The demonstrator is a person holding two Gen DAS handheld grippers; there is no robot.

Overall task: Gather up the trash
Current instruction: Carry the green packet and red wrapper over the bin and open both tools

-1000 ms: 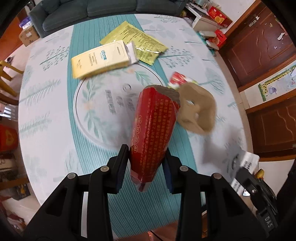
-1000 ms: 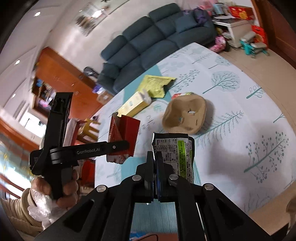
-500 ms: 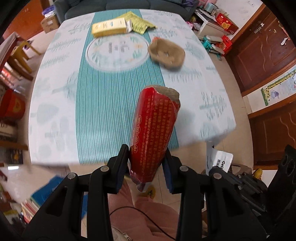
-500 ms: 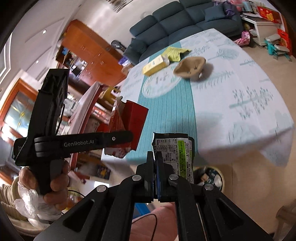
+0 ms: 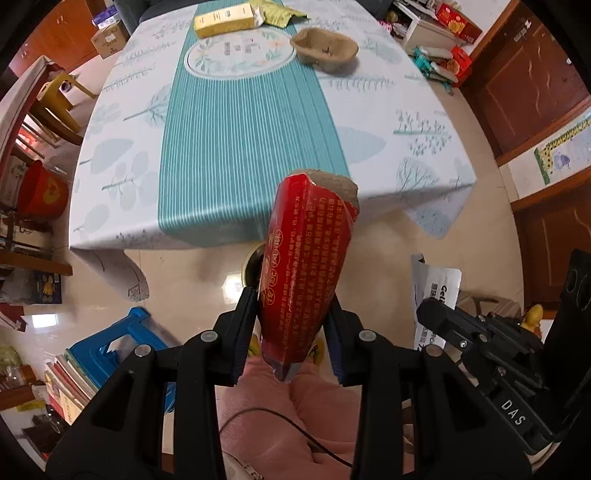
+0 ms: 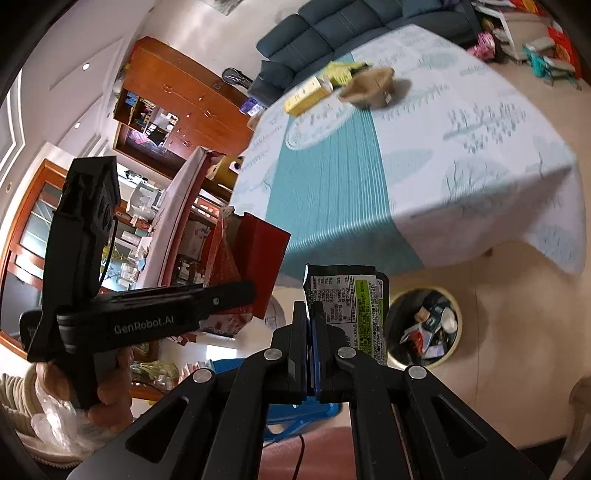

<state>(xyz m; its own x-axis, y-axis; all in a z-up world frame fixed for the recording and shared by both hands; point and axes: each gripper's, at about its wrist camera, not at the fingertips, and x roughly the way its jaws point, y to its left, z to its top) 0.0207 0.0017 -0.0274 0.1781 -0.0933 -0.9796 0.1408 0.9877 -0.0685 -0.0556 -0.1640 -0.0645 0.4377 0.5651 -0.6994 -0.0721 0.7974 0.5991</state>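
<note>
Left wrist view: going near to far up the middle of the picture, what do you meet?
Left hand-held gripper → red carton clamped in it → table edge → brown pulp tray → yellow box.

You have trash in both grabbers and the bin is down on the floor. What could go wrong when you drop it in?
The bin already looks quite full, so a piece might bounce off the pile onto the floor. The red carton is tall and pinched only near its bottom by the left gripper, so it may tip sideways on release. The black wrapper in the right gripper is thin and light, so it might flutter past the rim.
</note>
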